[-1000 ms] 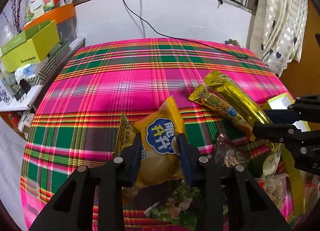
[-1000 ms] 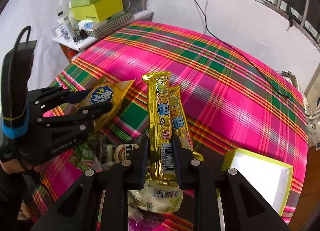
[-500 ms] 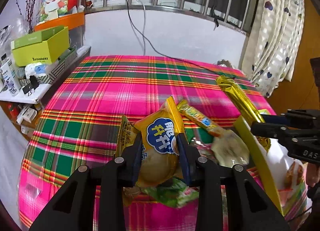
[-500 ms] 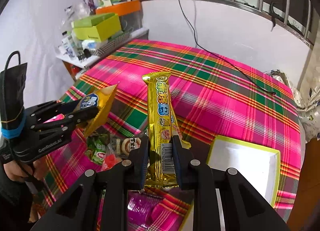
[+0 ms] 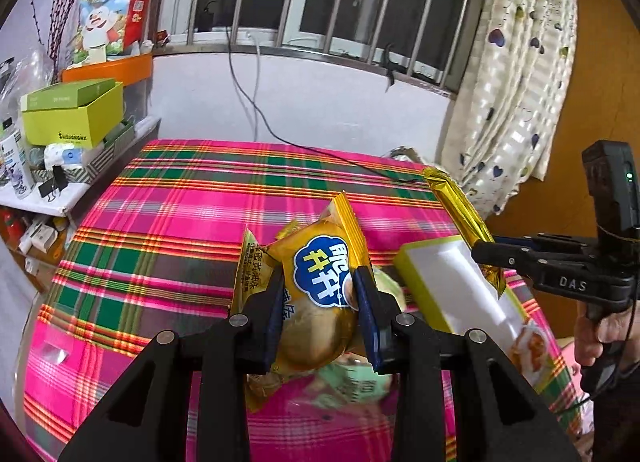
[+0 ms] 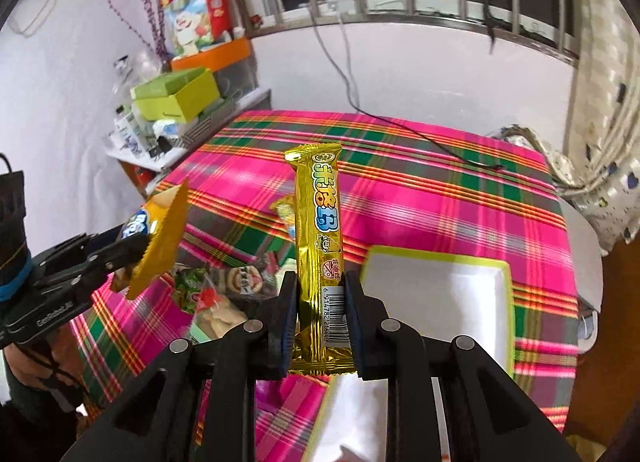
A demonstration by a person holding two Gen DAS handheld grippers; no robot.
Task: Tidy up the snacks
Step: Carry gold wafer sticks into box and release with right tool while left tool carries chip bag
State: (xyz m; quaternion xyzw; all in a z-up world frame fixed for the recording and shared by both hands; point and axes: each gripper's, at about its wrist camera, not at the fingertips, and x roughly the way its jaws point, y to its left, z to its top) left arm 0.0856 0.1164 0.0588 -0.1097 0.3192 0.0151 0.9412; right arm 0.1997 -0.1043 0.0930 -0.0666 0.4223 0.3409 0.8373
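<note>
My left gripper (image 5: 318,302) is shut on a puffy yellow snack packet (image 5: 320,290) with a blue logo, held in the air above the table. The same packet (image 6: 160,238) shows edge-on at the left of the right wrist view. My right gripper (image 6: 320,314) is shut on the lower end of a long gold snack bar (image 6: 320,230), which stands upright. That bar (image 5: 460,214) slants up from the right gripper (image 5: 486,252) in the left wrist view. A white tray with a yellow-green rim (image 6: 440,258) lies on the plaid cloth below the bar.
A pile of loose snack packets (image 6: 216,290) lies on the pink plaid tablecloth (image 5: 180,222) left of the tray. A shelf with a green box (image 5: 72,114) and clutter stands at the left. A black cable (image 6: 440,146) crosses the far part of the table. Curtains (image 5: 516,82) hang at the right.
Both grippers have risen off the pile with their snacks. The table and pile have dropped lower in both views, and the white tray has come into fuller view.
</note>
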